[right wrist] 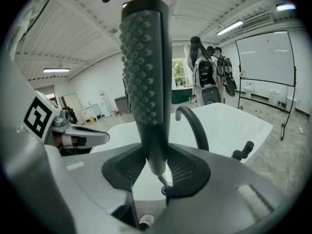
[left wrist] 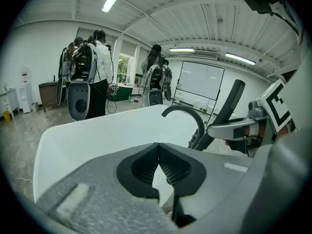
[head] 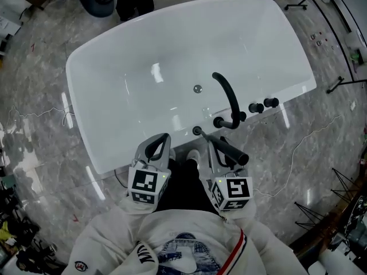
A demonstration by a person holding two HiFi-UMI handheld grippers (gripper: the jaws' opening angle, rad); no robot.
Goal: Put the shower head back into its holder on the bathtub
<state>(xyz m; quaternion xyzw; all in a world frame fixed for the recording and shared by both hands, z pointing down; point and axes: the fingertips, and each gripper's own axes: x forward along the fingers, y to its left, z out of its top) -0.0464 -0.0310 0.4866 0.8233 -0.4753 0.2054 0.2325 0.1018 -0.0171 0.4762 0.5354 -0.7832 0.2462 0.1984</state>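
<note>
Firmly, my right gripper (right wrist: 157,165) clamped the shower head (right wrist: 146,77) — rising above the jaws — just off the near rim of the bathtub (head: 109,159); my left gripper (left wrist: 158,165) sat closed, empty.

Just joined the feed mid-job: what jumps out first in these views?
The black shower head, studded with nozzles, stands upright, clamped in the right gripper, and fills that gripper's view. Beyond it lies the big white bathtub, with a black arched spout on its near rim. The left gripper is shut and empty.
</note>
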